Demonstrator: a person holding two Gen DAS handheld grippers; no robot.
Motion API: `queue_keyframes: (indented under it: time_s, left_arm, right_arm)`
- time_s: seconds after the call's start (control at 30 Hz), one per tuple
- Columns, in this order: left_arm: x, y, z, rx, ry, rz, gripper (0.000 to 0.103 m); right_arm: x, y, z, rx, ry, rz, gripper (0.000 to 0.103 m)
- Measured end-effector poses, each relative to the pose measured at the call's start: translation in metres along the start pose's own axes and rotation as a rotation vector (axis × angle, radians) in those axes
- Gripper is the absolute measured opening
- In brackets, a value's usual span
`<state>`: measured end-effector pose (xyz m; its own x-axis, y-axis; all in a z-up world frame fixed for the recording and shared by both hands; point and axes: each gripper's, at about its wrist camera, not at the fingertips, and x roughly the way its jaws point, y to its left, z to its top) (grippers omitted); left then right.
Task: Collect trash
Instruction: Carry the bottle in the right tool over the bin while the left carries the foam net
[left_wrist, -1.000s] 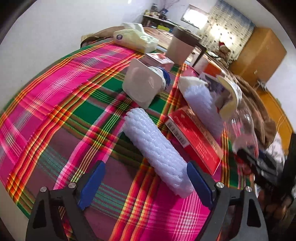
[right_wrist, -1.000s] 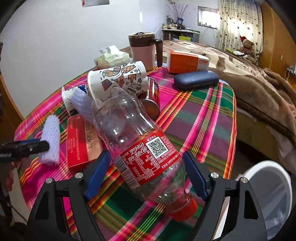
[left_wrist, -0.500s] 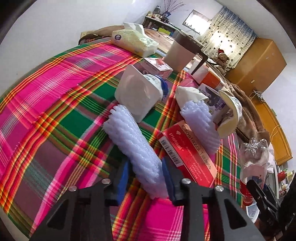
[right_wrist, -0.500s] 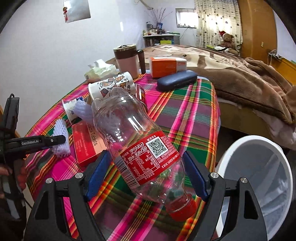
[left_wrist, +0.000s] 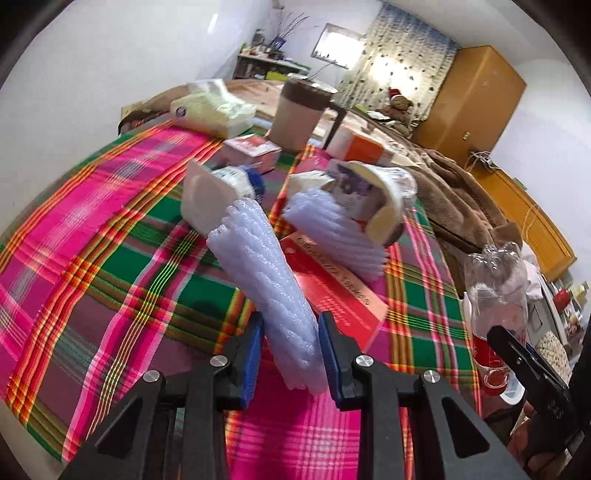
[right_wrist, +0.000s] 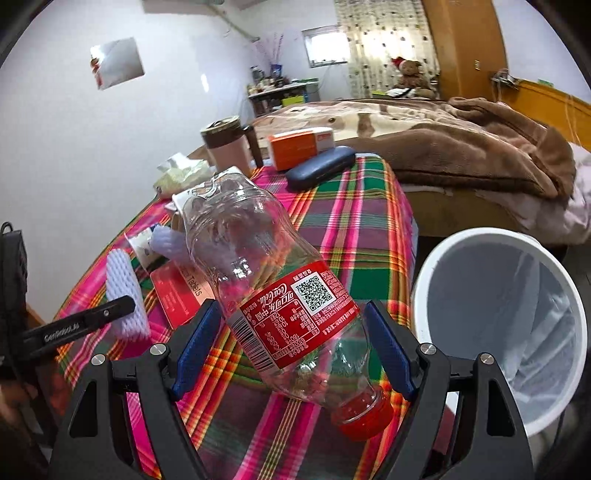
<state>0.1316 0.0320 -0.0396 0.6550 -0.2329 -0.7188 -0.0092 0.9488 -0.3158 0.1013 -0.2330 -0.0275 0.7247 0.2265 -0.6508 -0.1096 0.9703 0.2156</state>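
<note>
We've got left gripper (left_wrist: 290, 349) clamped on foam sleeve (left_wrist: 266, 273) over plaid table (left_wrist: 110, 229); right gripper (right_wrist: 293, 350) squeezing bottle (right_wrist: 273, 295), bin (right_wrist: 498, 325) beside it.

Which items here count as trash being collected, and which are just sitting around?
Job items: foam sleeve in left gripper; cola bottle in right gripper; bin.

Lying about: glasses case, tissue pack, brown jug.

Left hand-held gripper (left_wrist: 290, 345) clamps white foam sleeve (left_wrist: 271, 284).
</note>
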Motion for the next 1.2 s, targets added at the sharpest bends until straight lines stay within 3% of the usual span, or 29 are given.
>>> queue_keyframes:
  time_s: [0.33,0.6,0.93,1.2]
  left_arm:
    - [-0.029,-0.050,-0.002,0.135,-0.068,-0.076,0.031]
    - [-0.030,-0.106,0.002,0.242,-0.074,-0.163,0.031]
    - [-0.005,-0.185,-0.003,0.372,-0.021,-0.283,0.031]
    - [0.021,-0.248,-0.020,0.500,0.038,-0.345,0.031]
  right_arm:
    - [-0.030,-0.017,-0.002,0.068,-0.094,-0.103,0.081]
    - [-0.048,-0.040,-0.001,0.117,-0.133,-0.199,0.081]
    - [-0.053,-0.088,0.000,0.207,-0.114,-0.337,0.081]
    - [-0.047,-0.129,-0.004,0.258,-0.044,-0.410,0.081]
